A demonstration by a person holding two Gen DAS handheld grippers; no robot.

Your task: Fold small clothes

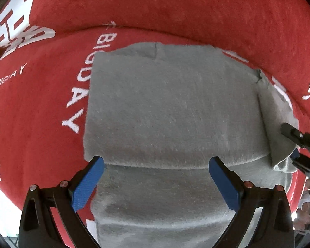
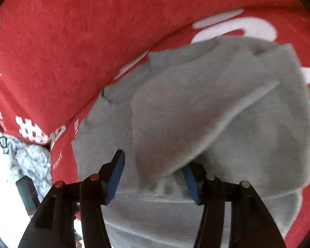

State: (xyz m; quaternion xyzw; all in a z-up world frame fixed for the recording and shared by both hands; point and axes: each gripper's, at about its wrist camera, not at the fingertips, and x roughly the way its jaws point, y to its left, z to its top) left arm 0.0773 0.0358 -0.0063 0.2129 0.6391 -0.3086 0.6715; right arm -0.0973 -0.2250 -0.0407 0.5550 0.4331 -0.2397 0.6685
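Left tongs (image 1: 155, 177) pointing straight down, blue pads (image 1: 86, 184) spread wide — nothing pinched. Right tongs (image 2: 153, 177) angled steeply downward, jaws parted — pads (image 2: 115, 177) off any surface.

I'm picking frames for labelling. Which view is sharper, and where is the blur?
Left wrist view: sharp, the grey cloth has crisp nap and the red cover curves with the fisheye. Right wrist view: motion blur smears the cloth's raised flap.

Left hand-held gripper (image 1: 155, 183) hangs open above folded grey garment (image 1: 171, 107) on red cloth (image 1: 175, 6).
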